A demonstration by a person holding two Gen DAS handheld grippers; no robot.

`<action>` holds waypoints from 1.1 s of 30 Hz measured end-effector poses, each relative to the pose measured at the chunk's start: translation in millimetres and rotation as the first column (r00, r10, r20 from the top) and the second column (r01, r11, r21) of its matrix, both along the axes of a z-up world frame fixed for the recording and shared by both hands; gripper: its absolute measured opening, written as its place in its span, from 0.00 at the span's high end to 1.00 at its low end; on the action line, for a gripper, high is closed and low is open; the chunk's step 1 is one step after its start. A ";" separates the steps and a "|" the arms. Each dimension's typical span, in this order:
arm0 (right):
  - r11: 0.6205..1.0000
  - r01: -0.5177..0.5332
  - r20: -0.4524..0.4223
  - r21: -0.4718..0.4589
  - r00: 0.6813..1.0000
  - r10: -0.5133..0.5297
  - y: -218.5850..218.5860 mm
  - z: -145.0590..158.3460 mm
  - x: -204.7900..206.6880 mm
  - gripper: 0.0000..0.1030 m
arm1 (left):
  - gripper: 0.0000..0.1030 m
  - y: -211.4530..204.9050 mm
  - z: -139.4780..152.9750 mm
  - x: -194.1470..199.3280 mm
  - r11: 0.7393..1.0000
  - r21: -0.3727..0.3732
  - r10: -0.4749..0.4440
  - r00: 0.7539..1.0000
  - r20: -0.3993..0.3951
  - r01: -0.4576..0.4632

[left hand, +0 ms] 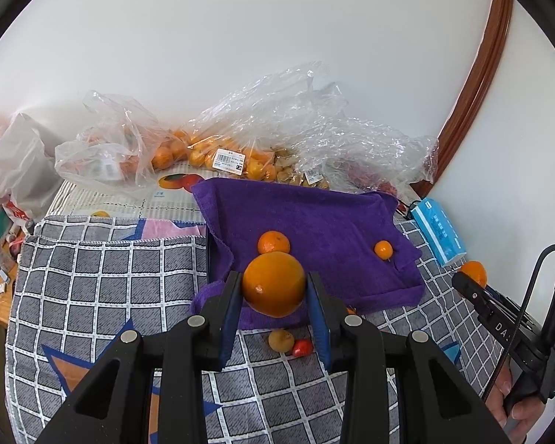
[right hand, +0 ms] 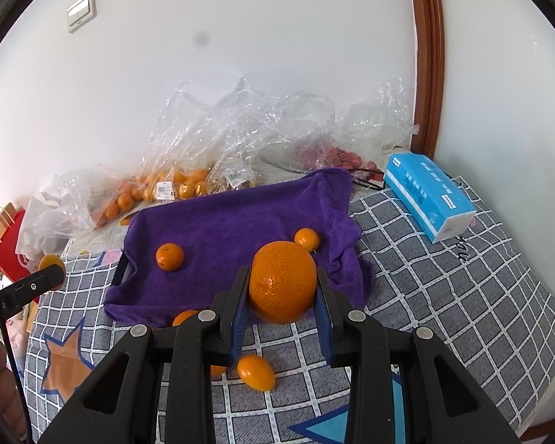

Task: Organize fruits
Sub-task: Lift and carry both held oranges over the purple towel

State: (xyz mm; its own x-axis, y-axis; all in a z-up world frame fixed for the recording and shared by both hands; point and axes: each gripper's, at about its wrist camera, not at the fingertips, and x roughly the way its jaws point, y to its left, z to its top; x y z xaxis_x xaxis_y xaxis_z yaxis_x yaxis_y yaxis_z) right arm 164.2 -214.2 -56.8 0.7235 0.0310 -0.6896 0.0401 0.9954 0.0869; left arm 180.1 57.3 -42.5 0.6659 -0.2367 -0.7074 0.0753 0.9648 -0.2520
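Each gripper, left (left hand: pixel 273 288) and right (right hand: pixel 283 292), gripped an orange (left hand: pixel 273 283) (right hand: pixel 282 286) between its fingers, just short of the purple towel (left hand: pixel 314 222).

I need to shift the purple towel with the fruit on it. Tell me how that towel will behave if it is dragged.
The purple towel looks soft and floppy: its edges already bunch and fold, so it would probably wrinkle rather than slide flat. The two small oranges lying loose on it are round and would likely roll off. It probably weighs little.
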 end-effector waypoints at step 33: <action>1.000 0.008 -0.056 -0.008 0.998 -0.009 -20.9 -51.8 70.5 0.69 | 0.68 7.9 -45.0 65.0 0.999 -0.034 0.019 0.995 -0.097 -0.022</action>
